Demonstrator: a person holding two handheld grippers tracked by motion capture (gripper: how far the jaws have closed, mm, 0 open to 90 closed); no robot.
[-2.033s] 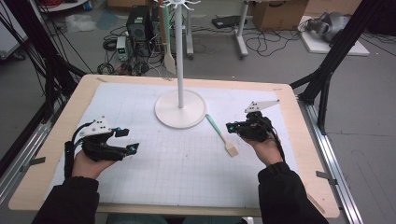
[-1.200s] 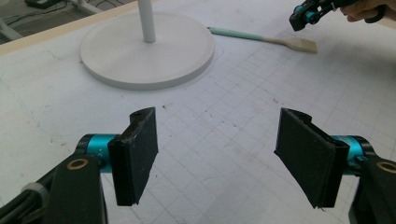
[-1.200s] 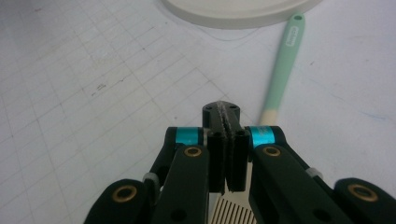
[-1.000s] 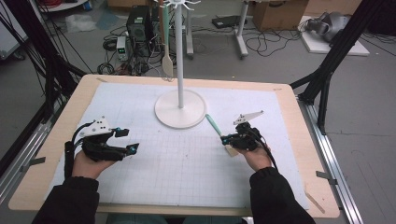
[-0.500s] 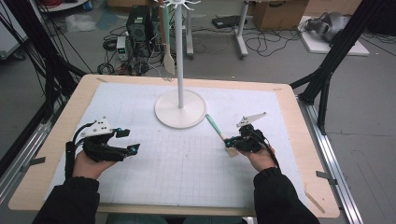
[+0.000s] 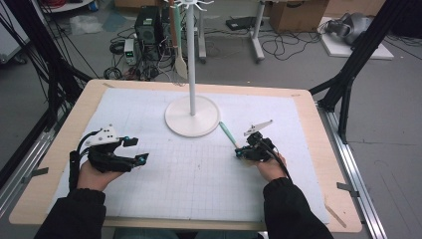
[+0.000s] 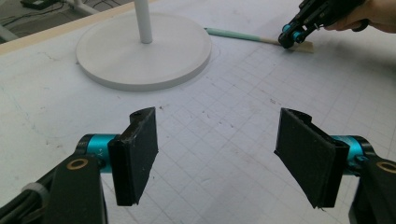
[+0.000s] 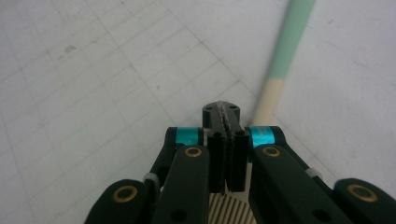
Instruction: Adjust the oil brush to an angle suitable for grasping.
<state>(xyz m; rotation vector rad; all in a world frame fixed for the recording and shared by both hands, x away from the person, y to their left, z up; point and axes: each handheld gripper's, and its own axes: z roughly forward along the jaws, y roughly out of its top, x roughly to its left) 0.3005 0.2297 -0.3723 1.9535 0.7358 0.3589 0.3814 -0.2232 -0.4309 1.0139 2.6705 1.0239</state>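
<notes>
The right gripper sat low over the mat, towards the table's right edge. Its jaws were pressed fully together above the pale slotted head of a wooden spatula. The spatula lay flat on the gridded mat, its mint-green handle pointing towards the round base of the white hanging stand near the far edge. In the right gripper view, the closed tips sat just beside the handle's bare wooden neck. Whether they pinched any of the head could not be made out.

The left gripper rested near the left edge with its jaws wide apart and nothing between them, well away from the spatula.

A second utensil already hung from the stand, so the step in hand was probably picking this spatula up to hang it. The next move likely called for a sure grip, then lifting it clear of the mat and raising the handle end towards a free hook.
</notes>
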